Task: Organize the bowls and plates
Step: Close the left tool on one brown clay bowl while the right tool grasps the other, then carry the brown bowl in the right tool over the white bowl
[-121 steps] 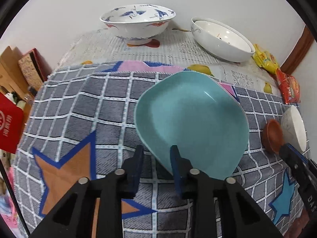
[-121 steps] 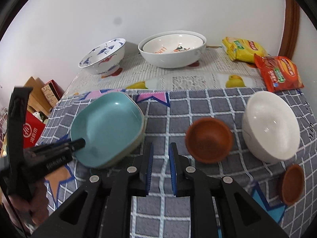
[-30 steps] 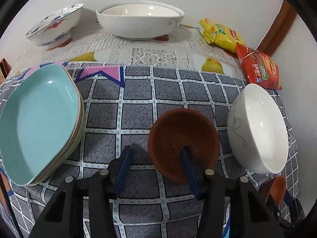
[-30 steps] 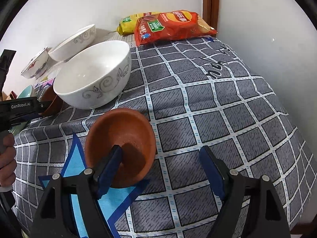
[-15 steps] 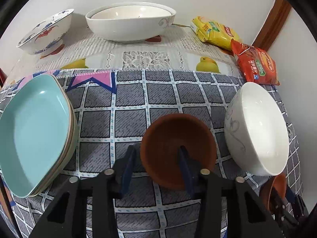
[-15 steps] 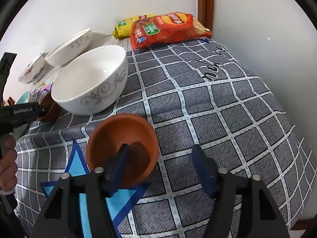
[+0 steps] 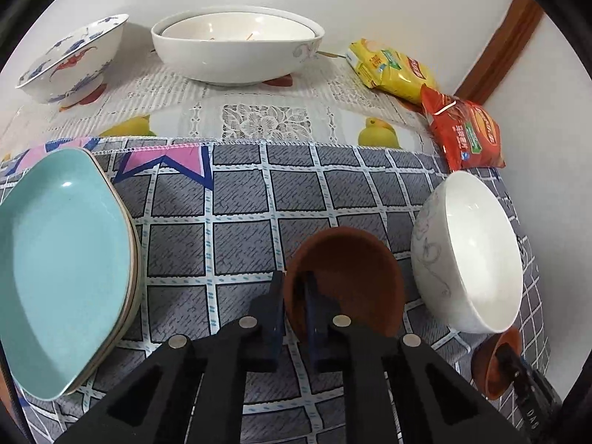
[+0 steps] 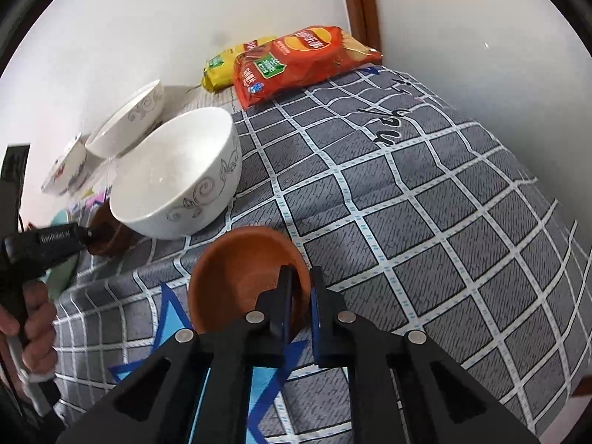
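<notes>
Two small brown bowls are each pinched by a gripper on the checked grey cloth. Nearest in the left wrist view, the left gripper has its jaws pressed together on the near-left rim of one brown bowl, one finger outside the wall and one inside. In the right wrist view the right gripper is clamped the same way on the near-right rim of the other brown bowl, which sits partly over a blue star printed on the cloth.

Just beside the left-hand bowl, to its right, stands a white bowl with a faint grey scroll pattern; whether the two touch is hard to judge through the lens curve. To the left lies a stack of plates with a turquoise plate on top.

Farther back, on a lace-patterned cloth, a wide white bowl holds another nested inside it, and a blue-and-red painted bowl sits at the far left. Against the wall at the far right lie a yellow snack bag and a red snack bag.
</notes>
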Demonstrator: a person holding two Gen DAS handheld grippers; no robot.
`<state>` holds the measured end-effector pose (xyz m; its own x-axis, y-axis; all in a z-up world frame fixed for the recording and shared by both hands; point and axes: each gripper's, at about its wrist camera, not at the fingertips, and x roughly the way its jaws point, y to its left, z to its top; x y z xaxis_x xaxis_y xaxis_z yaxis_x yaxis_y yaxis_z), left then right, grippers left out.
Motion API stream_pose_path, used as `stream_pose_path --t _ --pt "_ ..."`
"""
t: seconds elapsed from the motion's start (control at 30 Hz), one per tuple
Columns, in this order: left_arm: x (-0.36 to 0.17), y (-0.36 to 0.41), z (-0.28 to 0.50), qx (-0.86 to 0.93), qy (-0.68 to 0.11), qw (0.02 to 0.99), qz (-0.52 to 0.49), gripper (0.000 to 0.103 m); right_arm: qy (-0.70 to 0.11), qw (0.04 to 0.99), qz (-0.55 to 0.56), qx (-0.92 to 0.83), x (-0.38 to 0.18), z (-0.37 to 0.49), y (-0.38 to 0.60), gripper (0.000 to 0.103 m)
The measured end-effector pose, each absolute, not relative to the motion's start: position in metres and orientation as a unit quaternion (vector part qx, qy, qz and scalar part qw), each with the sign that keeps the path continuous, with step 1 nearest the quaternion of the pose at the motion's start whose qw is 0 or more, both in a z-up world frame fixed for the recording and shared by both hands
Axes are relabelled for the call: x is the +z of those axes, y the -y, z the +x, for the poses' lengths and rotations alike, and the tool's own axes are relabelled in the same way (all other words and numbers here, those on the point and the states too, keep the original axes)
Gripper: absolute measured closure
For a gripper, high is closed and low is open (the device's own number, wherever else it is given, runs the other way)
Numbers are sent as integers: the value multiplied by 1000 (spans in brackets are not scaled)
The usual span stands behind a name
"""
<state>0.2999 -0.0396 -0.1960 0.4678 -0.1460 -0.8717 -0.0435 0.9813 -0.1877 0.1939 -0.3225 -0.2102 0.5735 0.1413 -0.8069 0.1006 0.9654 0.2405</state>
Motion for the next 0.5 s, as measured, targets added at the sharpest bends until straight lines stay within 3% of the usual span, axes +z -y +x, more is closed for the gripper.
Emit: stream_pose_path --t 0.5 --pt "-176 32 283 -67 -507 853 -108 95 -450 881 144 -10 -177 182 315 95"
